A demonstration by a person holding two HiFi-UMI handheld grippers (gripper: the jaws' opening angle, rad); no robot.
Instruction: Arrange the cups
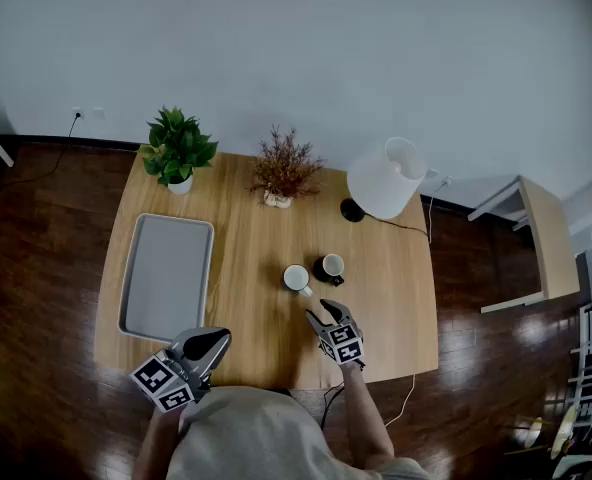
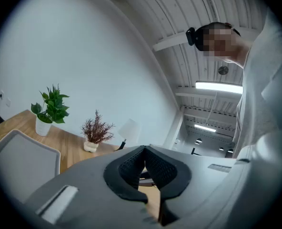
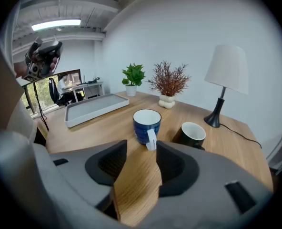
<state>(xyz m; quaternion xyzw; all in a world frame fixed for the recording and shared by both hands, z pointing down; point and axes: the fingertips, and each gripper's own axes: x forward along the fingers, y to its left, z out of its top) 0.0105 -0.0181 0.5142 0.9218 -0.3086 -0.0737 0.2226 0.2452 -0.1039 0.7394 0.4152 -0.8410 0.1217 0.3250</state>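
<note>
Two cups stand side by side on the wooden table [image 1: 256, 238]: a blue cup [image 1: 296, 279] [image 3: 145, 124], white inside, and a black cup [image 1: 331, 267] [image 3: 191, 135] to its right. My right gripper [image 1: 326, 315] [image 3: 141, 146] sits just on the near side of the blue cup and tilts down at it. Its jaws are open, and the cup's white handle [image 3: 151, 139] points into the gap without touching the pads. My left gripper [image 1: 212, 342] [image 2: 144, 149] hovers at the table's near edge, held level, its tips together with nothing between them.
A grey tray [image 1: 166, 276] [image 3: 94, 108] lies on the left of the table. Along the far edge stand a green potted plant [image 1: 177, 150], a dried plant [image 1: 284, 171] and a white lamp [image 1: 386, 178] with a cable running off right.
</note>
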